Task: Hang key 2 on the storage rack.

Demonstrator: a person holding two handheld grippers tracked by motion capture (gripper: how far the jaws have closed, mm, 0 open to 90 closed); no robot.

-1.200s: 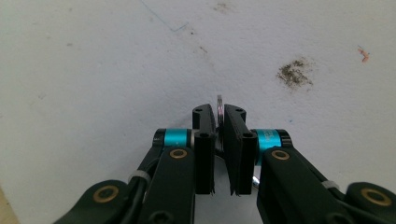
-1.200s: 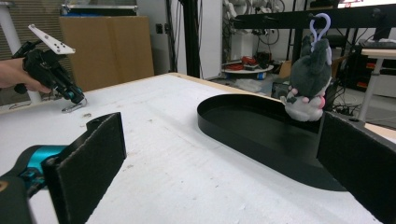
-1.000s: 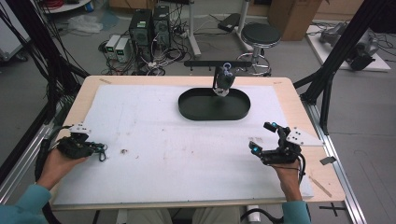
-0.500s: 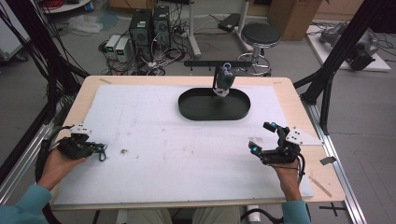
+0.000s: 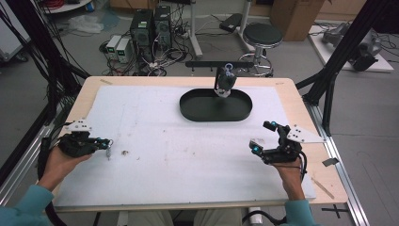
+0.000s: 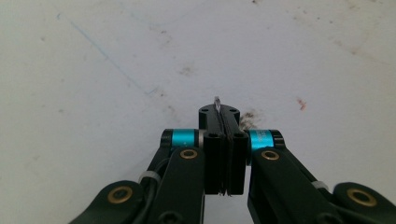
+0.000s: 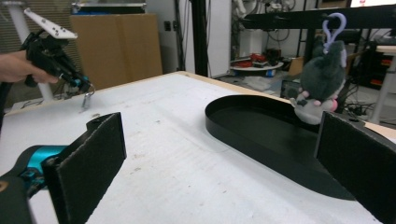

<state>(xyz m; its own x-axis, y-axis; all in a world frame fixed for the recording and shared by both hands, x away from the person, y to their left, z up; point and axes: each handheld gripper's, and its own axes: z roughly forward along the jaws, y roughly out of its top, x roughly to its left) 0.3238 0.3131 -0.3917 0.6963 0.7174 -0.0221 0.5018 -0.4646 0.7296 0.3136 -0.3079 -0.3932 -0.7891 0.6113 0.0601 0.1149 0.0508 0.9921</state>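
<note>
Along the near edge of the tabletop [image 5: 188, 188] the white sheet lies bare between the two hands, with wide free room across the middle. At the left, close to the sheet's side edge, the left gripper [image 5: 104, 141] is held low over the surface by a hand whose forearm comes in from the bottom corner; its jaws are pressed together on a small metal clip [image 6: 216, 101], whose thin tip pokes out above the pads and which dangles just clear of the sheet in the right gripper view. A small dark speck [image 5: 125, 152] lies just beside it. At the right, near the sheet's other side edge, the right gripper [image 5: 263, 136] rests level in its hand, jaws spread wide with nothing between them, pointing across the tabletop. Farther back, near the far edge, an oval black tray [image 5: 197, 110] sits, and a grey plush keychain toy [image 5: 225, 82] hangs over its far rim.
</note>
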